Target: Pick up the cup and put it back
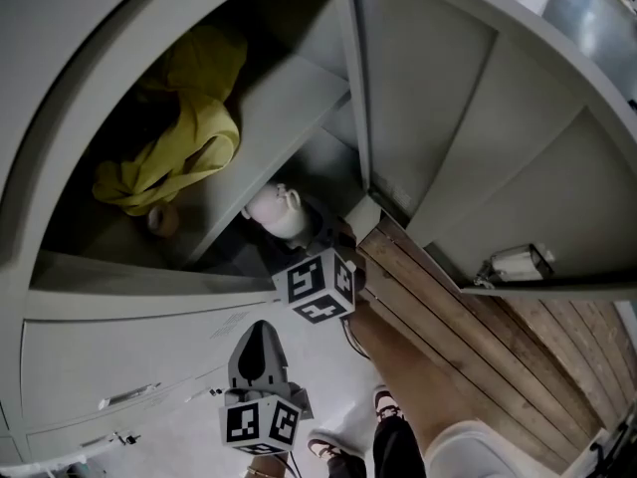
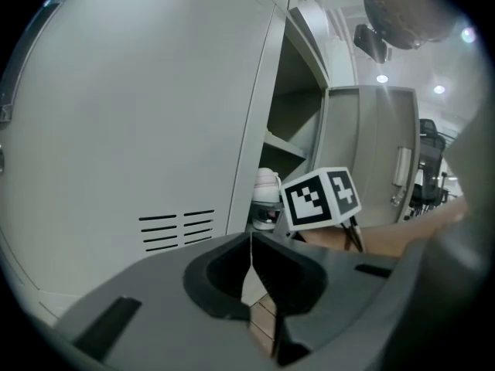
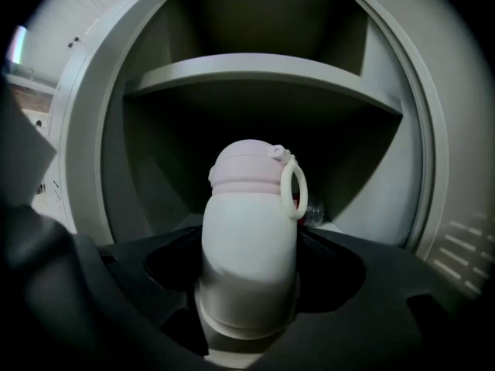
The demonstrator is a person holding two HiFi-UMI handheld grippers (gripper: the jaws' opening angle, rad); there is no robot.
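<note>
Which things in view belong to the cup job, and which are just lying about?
In the job:
- cup, gripped between the right gripper's fingers
- open cabinet that it faces

Lying about:
- yellow cloth on the shelf above
- left gripper, shut and empty

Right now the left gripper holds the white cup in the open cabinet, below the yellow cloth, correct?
Not the left: the right gripper holds the white cup, as the right gripper view shows. The left gripper is shut and empty. The rest stands.
</note>
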